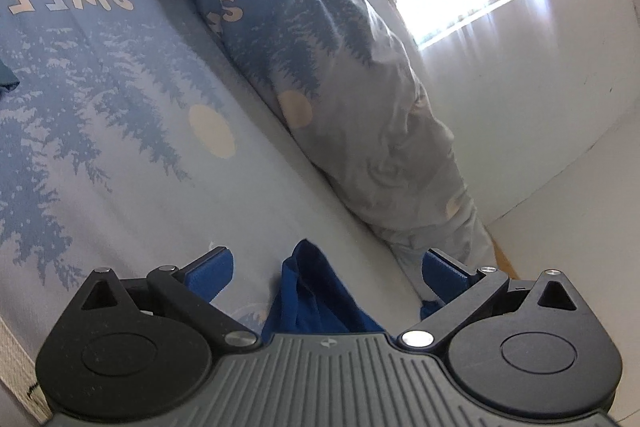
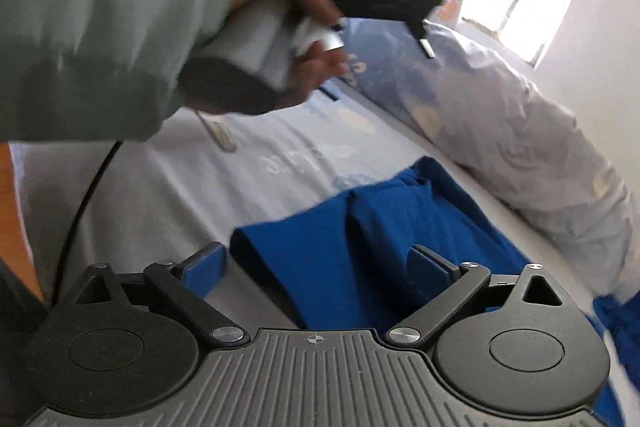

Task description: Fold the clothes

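Both grippers, left [image 1: 326,269] and right [image 2: 316,265], spread wide over the blue garment [image 2: 360,247], probably ready to grab its edges

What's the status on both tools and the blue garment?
Left tool open, blue garment bunched between its fingers. Right tool open over the garment, flat on the bed sheet. Rolled duvet alongside, not blocking.

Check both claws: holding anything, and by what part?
Nothing held. Left claw is open, a raised fold of the blue fabric garment loose between its fingers. Right claw is open above the same garment.
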A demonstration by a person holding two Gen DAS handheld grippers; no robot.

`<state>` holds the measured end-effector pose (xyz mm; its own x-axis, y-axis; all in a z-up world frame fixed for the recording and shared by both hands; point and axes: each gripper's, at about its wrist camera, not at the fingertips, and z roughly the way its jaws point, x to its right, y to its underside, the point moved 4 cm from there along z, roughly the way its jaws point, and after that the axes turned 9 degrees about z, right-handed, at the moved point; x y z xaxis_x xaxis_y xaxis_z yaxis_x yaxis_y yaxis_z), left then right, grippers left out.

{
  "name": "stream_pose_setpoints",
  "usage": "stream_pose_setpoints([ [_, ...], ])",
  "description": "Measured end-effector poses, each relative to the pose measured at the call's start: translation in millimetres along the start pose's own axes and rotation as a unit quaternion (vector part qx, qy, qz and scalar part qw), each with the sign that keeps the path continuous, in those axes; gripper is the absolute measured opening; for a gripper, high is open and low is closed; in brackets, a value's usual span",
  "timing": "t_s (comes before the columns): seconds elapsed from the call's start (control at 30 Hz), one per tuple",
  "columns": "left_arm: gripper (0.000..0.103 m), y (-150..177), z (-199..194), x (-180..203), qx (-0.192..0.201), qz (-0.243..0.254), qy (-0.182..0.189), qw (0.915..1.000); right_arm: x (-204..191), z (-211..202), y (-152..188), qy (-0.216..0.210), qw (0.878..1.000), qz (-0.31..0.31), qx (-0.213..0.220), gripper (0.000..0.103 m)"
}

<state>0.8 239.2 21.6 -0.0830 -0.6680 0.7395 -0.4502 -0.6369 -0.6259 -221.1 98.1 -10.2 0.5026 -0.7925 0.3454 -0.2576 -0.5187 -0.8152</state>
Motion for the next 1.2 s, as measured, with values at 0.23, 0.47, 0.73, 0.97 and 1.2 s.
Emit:
stream_pose_setpoints([
  [0.23,0.103,-11.5,-4.8,-6.0,0.024,-0.031,0.022,0.9990,13.8,28.9,-2.9,0.085,0.996,0.013,-0.011,0.103],
  [0.47,0.103,-14.4,0.1,-7.7,0.002,-0.014,-0.002,0.9999,18.2,49.2,-9.0,0.079,0.997,0.007,-0.010,0.103],
  [0.73,0.103,-12.5,13.6,-16.4,-0.037,0.010,-0.050,0.9980,31.0,73.6,-9.1,0.034,0.998,0.047,-0.033,0.070],
  [0.97,0.103,-0.2,35.9,-11.6,-0.087,0.042,-0.072,0.9927,43.3,70.5,-9.5,0.004,0.994,0.100,-0.050,0.018],
  [1.2,0.103,19.8,66.2,-7.8,-0.146,0.066,-0.083,0.9836,88.1,52.0,-16.7,-0.056,0.973,0.219,-0.042,0.013],
])
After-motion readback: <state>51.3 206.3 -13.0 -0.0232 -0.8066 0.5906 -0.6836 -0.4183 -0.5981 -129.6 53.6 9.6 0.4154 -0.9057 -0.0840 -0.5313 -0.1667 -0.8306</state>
